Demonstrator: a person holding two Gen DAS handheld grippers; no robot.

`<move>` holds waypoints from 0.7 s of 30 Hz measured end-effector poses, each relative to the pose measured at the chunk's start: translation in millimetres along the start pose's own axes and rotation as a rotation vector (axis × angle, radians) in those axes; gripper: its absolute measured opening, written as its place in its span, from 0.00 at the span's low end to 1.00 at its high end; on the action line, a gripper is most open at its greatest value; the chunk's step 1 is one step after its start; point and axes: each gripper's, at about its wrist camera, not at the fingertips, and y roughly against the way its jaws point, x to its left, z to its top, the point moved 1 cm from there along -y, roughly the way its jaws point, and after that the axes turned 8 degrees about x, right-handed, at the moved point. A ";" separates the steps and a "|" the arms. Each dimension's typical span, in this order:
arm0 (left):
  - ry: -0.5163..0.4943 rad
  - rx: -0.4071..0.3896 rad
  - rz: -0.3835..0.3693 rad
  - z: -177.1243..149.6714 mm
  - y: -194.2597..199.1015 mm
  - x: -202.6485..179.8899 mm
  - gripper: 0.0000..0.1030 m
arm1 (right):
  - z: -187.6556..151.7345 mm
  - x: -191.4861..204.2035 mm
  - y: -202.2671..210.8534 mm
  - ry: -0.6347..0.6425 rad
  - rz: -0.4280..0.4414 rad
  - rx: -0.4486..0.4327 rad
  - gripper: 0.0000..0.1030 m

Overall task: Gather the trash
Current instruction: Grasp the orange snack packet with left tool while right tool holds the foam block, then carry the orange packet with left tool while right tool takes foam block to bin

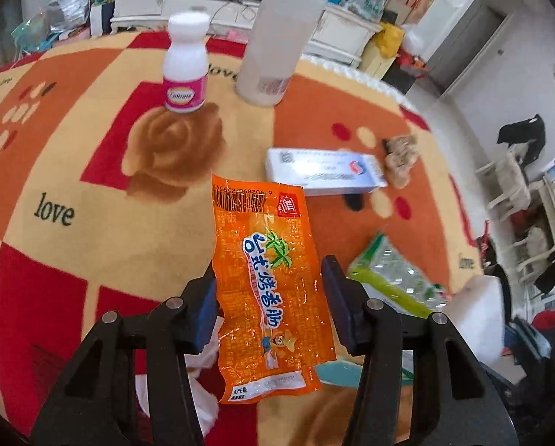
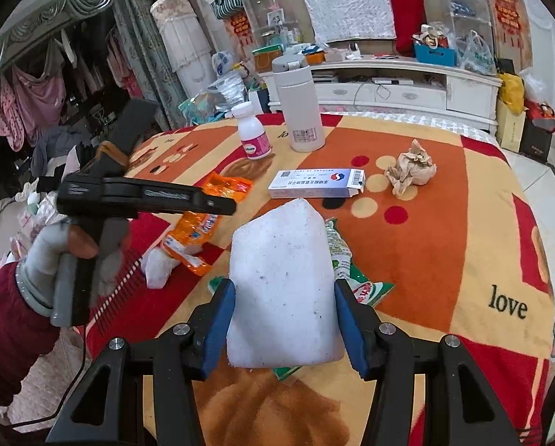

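My left gripper [image 1: 270,297] is shut on an orange snack wrapper [image 1: 270,290], held above the table; the wrapper also shows in the right wrist view [image 2: 203,219] under the left gripper [image 2: 221,206]. My right gripper [image 2: 285,319] is shut on a white foam block [image 2: 283,290], which shows at the right in the left wrist view [image 1: 478,319]. A green and clear plastic wrapper [image 1: 396,278] lies under the block. A crumpled brown paper [image 2: 411,167], a crumpled white tissue [image 2: 158,267] and a blue and white medicine box [image 2: 314,182] lie on the table.
A white pill bottle with a pink label [image 1: 186,67] and a tall white thermos [image 1: 277,37] stand at the far side of the table. The table carries an orange, red and cream patterned cloth [image 2: 444,260]. A white cabinet [image 2: 407,89] stands beyond the table.
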 end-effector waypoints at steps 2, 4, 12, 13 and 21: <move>-0.004 -0.017 -0.016 0.6 8.0 -9.8 0.49 | -0.6 -2.1 3.7 -0.005 -0.006 -0.005 0.51; -0.016 -0.033 -0.031 0.5 15.1 -21.1 0.49 | -2.3 -5.5 8.6 -0.011 -0.014 -0.010 0.51; -0.096 -0.062 -0.051 -12.8 24.0 -71.9 0.49 | -11.9 -27.4 27.1 -0.050 -0.054 -0.027 0.51; -0.105 -0.064 -0.052 -14.6 22.2 -78.5 0.49 | -12.9 -31.2 28.9 -0.055 -0.060 -0.028 0.51; -0.156 -0.052 -0.050 -26.6 1.2 -122.2 0.49 | -28.3 -57.4 47.3 -0.107 -0.105 -0.042 0.51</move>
